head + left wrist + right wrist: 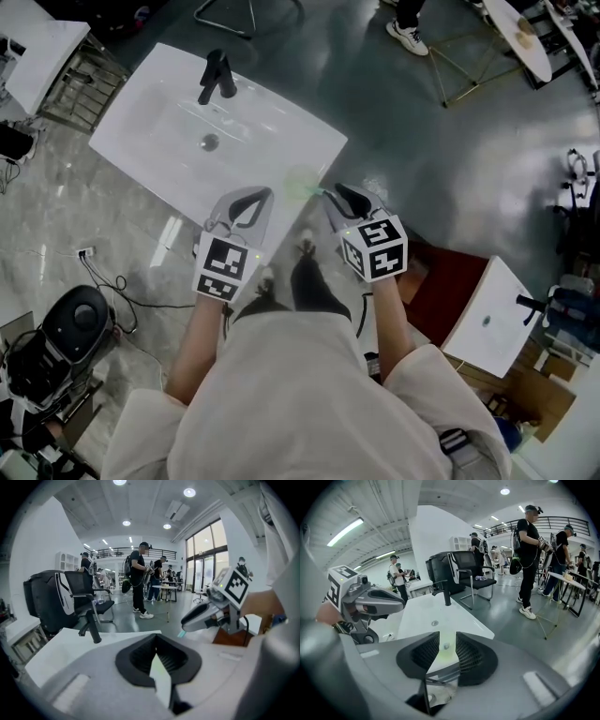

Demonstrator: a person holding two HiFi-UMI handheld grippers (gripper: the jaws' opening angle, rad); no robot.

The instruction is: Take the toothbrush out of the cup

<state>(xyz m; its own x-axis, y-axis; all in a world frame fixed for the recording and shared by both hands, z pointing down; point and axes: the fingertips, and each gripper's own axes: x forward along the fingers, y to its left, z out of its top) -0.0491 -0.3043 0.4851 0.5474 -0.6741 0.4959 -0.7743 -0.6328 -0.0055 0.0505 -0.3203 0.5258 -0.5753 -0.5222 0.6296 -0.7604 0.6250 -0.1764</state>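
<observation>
The toothbrush should be light, stiff and thin, with a smooth handle that could slip or twist in a loose pinch. I would take it on the handle, well above the rim, and lift straight up. The cup (302, 181) is pale green, see-through and probably light, so it may tip or drag along if the brush catches on it. It stands on the front right corner of the sink (141, 122), just ahead of both grippers and well apart from the faucet (217, 77).

I cannot make out the toothbrush clearly. The left gripper view shows only a small teal tip (181, 633) right at my right gripper's nose, and I take that to be the brush.

My right gripper (339, 190) has its jaws a narrow gap apart with nothing pinched, and the green of the cup shows through the gap. My left gripper (267, 193) is pressed together at the tips and holds nothing
</observation>
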